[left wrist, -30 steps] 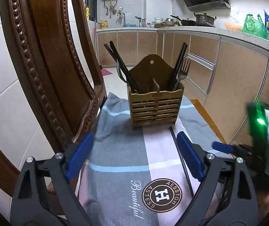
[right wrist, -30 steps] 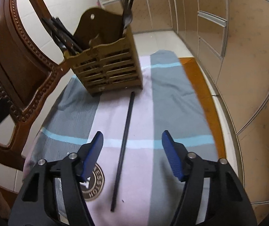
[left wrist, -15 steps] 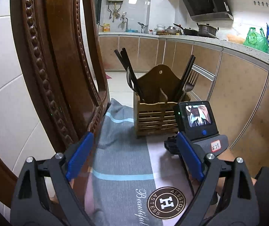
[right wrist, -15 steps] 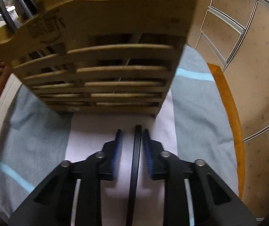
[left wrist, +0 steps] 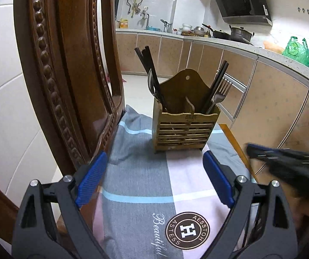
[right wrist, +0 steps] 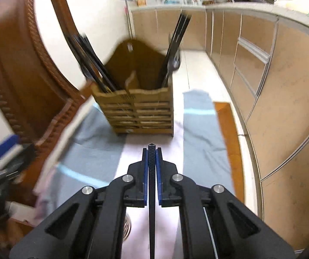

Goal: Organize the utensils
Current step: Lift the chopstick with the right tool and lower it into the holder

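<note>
A slatted wooden utensil holder stands on a striped cloth and holds black chopsticks, a fork and a spoon. In the right wrist view my right gripper is shut on a single black chopstick. The stick runs back between the blue pads, lifted off the cloth, with its tip a little short of the holder. My left gripper stands open low over the near part of the cloth, nothing between its fingers. From the left wrist the right gripper shows as a blur at the right.
A carved dark wooden chair back rises close on the left, beside the holder. Kitchen cabinets run along the right, with a counter of pots and bags above. The orange seat edge shows past the cloth.
The right gripper went in close to the holder, shut on the chopstick lying on the cloth, then lifted it and drew back. The left gripper stayed open and shifted only slightly.
</note>
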`<action>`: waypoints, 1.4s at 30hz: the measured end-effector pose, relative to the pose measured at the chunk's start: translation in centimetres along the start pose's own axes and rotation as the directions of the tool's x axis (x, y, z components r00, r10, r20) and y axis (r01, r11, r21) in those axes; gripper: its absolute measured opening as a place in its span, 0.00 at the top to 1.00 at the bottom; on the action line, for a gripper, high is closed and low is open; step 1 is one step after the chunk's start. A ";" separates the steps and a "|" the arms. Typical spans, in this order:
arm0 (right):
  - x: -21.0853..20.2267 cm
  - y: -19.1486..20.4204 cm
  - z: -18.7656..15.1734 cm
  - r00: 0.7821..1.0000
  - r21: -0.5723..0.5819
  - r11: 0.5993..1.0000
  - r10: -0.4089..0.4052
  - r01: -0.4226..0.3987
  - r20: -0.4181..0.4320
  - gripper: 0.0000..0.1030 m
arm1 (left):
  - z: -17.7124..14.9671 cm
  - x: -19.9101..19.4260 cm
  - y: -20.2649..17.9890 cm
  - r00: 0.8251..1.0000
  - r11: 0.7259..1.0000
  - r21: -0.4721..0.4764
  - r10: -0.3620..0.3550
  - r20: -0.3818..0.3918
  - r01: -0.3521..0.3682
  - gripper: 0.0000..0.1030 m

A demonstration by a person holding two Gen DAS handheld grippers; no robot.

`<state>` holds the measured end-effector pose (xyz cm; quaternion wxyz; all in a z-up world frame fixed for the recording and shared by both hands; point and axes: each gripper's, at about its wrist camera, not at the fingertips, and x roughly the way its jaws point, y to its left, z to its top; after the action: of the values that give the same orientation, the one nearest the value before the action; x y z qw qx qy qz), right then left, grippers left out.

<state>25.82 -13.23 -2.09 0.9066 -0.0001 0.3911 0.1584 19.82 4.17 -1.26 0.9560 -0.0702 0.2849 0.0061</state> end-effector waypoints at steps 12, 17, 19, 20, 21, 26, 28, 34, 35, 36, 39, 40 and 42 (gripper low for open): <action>-12.1 1.6 8.0 0.955 0.024 0.997 0.069 -0.080 0.288 0.93 | 0.0 0.5 0.4 1.000 0.999 -0.035 -0.009 -0.023 0.008 0.14; -13.4 2.1 14.5 0.918 0.038 0.999 0.012 -0.030 0.396 0.93 | 0.0 0.6 0.5 0.999 0.999 -0.033 -0.011 -0.031 0.010 0.14; -12.4 2.2 16.8 0.907 0.056 0.998 -0.019 -0.005 0.420 0.93 | 0.0 0.7 0.6 0.999 0.999 -0.038 -0.012 -0.033 0.011 0.14; -11.9 2.2 17.8 0.902 0.061 0.998 -0.038 0.013 0.430 0.93 | 0.0 0.7 0.6 0.999 0.999 -0.044 -0.017 -0.036 0.015 0.14; -11.5 2.2 18.2 0.899 0.066 0.998 -0.051 0.024 0.435 0.93 | 0.0 0.8 0.7 0.999 0.999 -0.047 -0.021 -0.040 0.020 0.14; -7.7 1.9 19.6 0.892 0.086 0.994 -0.101 0.070 0.440 0.93 | 0.1 0.7 0.6 0.999 0.999 -0.041 -0.024 -0.040 0.023 0.14; -5.6 1.2 19.1 0.896 0.108 0.992 -0.112 0.072 0.431 0.93 | 0.1 0.7 0.6 0.999 0.999 -0.039 -0.025 -0.041 0.024 0.14; -0.4 -1.0 15.2 0.934 0.157 0.987 -0.079 0.024 0.348 0.92 | 0.1 0.6 0.3 0.999 0.999 -0.032 -0.029 -0.043 0.027 0.14; -0.6 -1.4 14.4 0.934 0.160 0.987 -0.076 0.021 0.349 0.86 | 0.1 0.5 0.3 0.999 0.999 -0.032 -0.029 -0.044 0.027 0.14; -1.2 -1.8 13.6 0.934 0.168 0.986 -0.066 0.006 0.352 0.69 | 0.1 0.5 0.3 0.999 0.999 -0.034 -0.029 -0.045 0.027 0.14; -4.4 -3.3 10.3 0.924 0.242 0.969 -0.051 -0.046 0.379 0.19 | 0.1 0.3 0.2 0.998 0.998 -0.042 -0.038 -0.056 0.036 0.14; -5.2 -3.4 9.3 0.922 0.256 0.965 -0.051 -0.054 0.384 0.14 | 0.1 0.2 0.0 0.997 0.998 -0.043 -0.041 -0.062 0.038 0.14; -7.8 -3.6 5.9 0.926 0.272 0.961 -0.059 -0.049 0.373 0.05 | 0.1 -0.2 -0.4 0.996 0.999 -0.038 -0.038 -0.077 0.035 0.14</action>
<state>26.01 -18.17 7.06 0.9563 0.1559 0.2277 0.0971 19.74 3.83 -1.08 0.9427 -0.0932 0.3202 -0.0091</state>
